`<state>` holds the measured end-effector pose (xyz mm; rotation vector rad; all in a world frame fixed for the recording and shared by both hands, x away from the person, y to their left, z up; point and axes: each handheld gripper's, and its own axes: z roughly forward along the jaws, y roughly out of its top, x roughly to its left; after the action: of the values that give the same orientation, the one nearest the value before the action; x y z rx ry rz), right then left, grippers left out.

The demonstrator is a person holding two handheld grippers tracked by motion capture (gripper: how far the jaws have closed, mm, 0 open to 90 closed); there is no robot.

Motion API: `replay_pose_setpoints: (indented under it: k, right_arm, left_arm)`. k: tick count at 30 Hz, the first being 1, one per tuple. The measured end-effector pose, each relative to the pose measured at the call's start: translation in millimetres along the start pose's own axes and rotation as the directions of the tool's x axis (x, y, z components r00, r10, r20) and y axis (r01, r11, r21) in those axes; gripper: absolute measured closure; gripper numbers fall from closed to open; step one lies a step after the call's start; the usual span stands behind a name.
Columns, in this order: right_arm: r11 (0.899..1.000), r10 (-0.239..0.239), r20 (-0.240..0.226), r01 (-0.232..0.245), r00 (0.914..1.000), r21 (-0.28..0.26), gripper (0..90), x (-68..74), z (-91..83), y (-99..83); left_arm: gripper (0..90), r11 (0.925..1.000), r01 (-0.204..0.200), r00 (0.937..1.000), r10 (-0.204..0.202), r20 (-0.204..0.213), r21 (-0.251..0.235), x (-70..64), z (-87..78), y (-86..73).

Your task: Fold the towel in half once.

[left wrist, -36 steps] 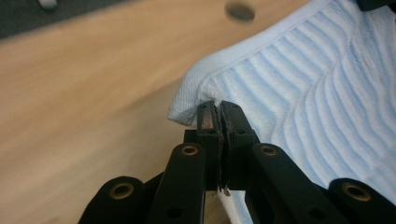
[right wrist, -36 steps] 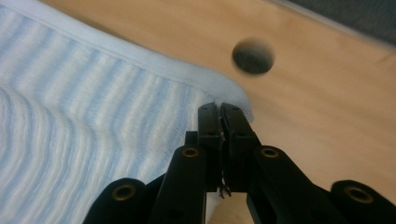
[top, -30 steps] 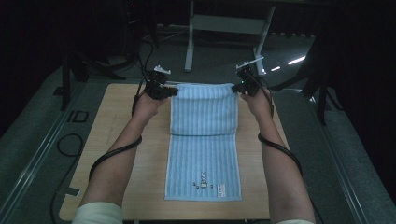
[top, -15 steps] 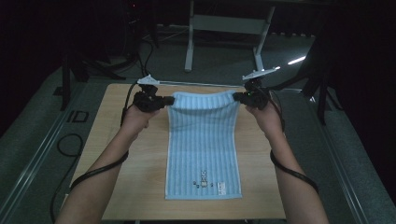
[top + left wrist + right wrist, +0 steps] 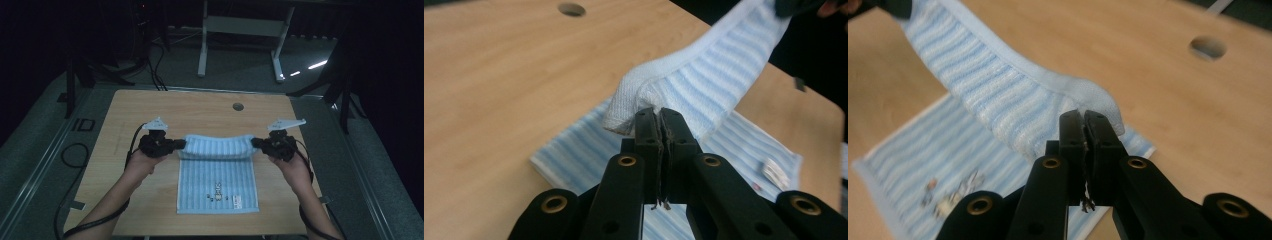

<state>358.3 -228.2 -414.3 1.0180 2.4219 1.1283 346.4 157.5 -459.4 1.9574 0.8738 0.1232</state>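
On wooden table (image 5: 150,210), mid-width: blue striped towel (image 5: 217,187), near part flat, far edge lifted and doubled toward near side. Left gripper (image 5: 181,144) clamped on left corner; right gripper (image 5: 255,143) clamped on right corner. Lifted edge sags between.

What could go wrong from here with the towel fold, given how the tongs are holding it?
Each of the tongs pinches just a small corner of the towel: the left tongs and the right tongs could slip off under tension. The lifted edge sags in the middle between them, so the fold may land bowed. If one hand leads, the folded edge could come down skewed against the near edge on the table.
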Motion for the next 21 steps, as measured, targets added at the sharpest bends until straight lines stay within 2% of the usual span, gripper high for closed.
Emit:
replay_pose_setpoints:
  k: [1, 4, 5, 7, 9, 10, 13, 16, 18, 19, 21]
  right_arm:
    - [1.000, 0.000, -0.010, 0.001, 0.9999, 0.020, 86.9, 6.3, 2.1, -13.0]
    - [0.999, 0.001, -0.026, 0.000, 0.9997, 0.034, 86.8, 15.0, 5.6, -30.9]
    - [0.999, 0.001, -0.025, 0.000, 0.9997, 0.042, 86.7, 17.4, 7.5, -36.4]
    - [0.998, 0.008, -0.033, -0.006, 0.9994, 0.060, 86.7, 19.8, 11.9, -47.4]
    - [0.997, 0.029, -0.052, -0.026, 0.9982, 0.073, 86.7, 19.9, 17.9, -58.2]
    - [0.996, 0.034, -0.055, -0.029, 0.9979, 0.089, 86.7, 20.3, 21.7, -63.0]
    - [0.991, 0.059, -0.069, -0.050, 0.9958, 0.120, 86.6, 19.6, 32.2, -75.0]
    - [0.987, 0.076, -0.074, -0.064, 0.9944, 0.144, 86.4, 18.6, 41.4, -84.3]
    - [0.985, 0.075, -0.071, -0.063, 0.9946, 0.162, 86.3, 17.5, 47.3, -89.3]
    - [0.983, 0.087, -0.075, -0.073, 0.9934, 0.168, 86.3, 15.6, 50.0, -91.3]
    - [0.981, 0.105, -0.080, -0.090, 0.9912, 0.174, 86.3, 10.4, 55.4, -93.3]
  left_arm:
    - [86.8, 1.0000, -0.005, 1.0000, 0.005, -0.003, 0.004, -2.0, -0.7, -4.6]
    - [86.8, 0.9999, -0.002, 0.9999, 0.002, 0.012, 0.012, -8.6, -2.9, -17.1]
    - [86.8, 0.9995, -0.011, 0.9998, 0.010, 0.015, 0.029, -11.4, -2.5, -21.2]
    - [86.8, 0.9983, -0.024, 0.9996, 0.023, 0.017, 0.053, -16.2, -0.8, -29.9]
    - [86.7, 0.9971, -0.019, 0.9997, 0.018, 0.016, 0.074, -17.9, 3.0, -38.9]
    - [86.8, 0.9963, -0.003, 0.9996, 0.000, 0.029, 0.086, -16.3, 5.9, -42.9]
    - [86.7, 0.9920, 0.017, 0.9997, -0.019, 0.017, 0.125, -12.7, 16.3, -53.5]
    - [86.7, 0.9840, 0.017, 0.9999, -0.017, -0.003, 0.177, -10.9, 28.7, -61.1]
    - [86.7, 0.9825, 0.021, 0.9998, -0.020, -0.008, 0.185, -10.1, 32.5, -63.3]
    - [86.7, 0.9776, 0.023, 0.9997, -0.020, -0.015, 0.209, -7.0, 39.6, -66.1]
    - [86.7, 0.9765, 0.049, 0.9988, -0.047, -0.016, 0.210, -0.6, 44.6, -66.6]
